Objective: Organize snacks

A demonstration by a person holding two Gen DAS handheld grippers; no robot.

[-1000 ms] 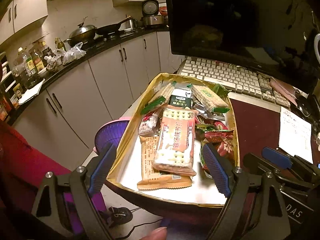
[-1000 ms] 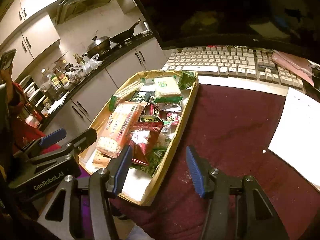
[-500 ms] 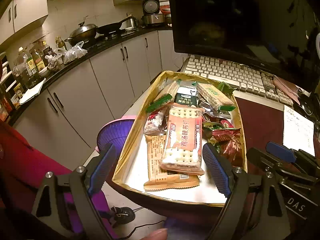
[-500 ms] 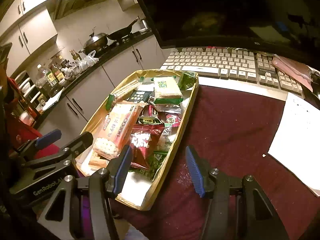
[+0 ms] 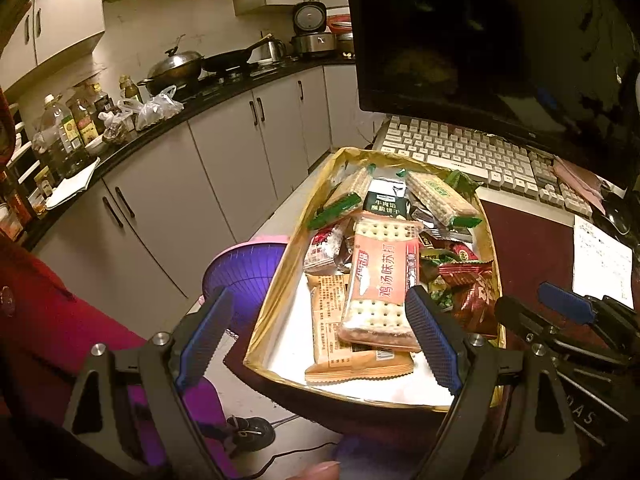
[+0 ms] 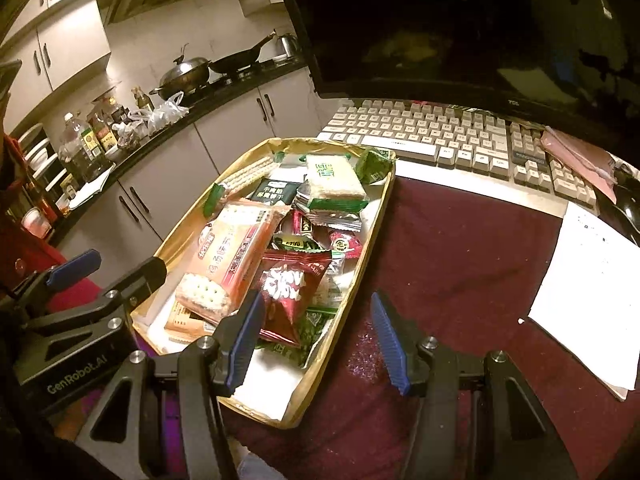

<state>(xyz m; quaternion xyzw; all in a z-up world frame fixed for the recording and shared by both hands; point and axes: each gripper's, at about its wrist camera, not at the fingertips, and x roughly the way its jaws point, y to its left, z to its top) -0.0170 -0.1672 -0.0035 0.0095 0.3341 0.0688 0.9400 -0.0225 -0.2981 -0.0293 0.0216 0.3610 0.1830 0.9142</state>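
Tray: a long, shallow gold-foil box point(image 6: 362, 264) with a white floor, lying on the dark red cloth point(image 6: 460, 248) in front of the keyboard point(image 6: 432, 136); all the snacks are inside it.
Cracker pack: a flat, long orange-and-clear sleeve point(image 5: 382, 280) showing rows of dimpled crackers, lying on top of the heap near the tray's middle, over a tan wrapper point(image 5: 340, 340).
Red bag: a crinkled, glossy red pouch point(image 6: 288, 292) at the tray's near right part, over green foil packets.
Far end of tray: green-edged biscuit bars point(image 5: 440, 200) and a dark packet point(image 5: 386, 202), loosely piled.
Left gripper: point(image 5: 316, 340) black frame with ribbed blue pads, tilted down over the tray's near left corner; jaws wide apart and empty, one pad outside the tray wall, the other above the snacks.
Right gripper: point(image 6: 314, 340) the same build, tilted down at the tray's near right wall; jaws parted, straddling that wall without touching it, nothing grasped.
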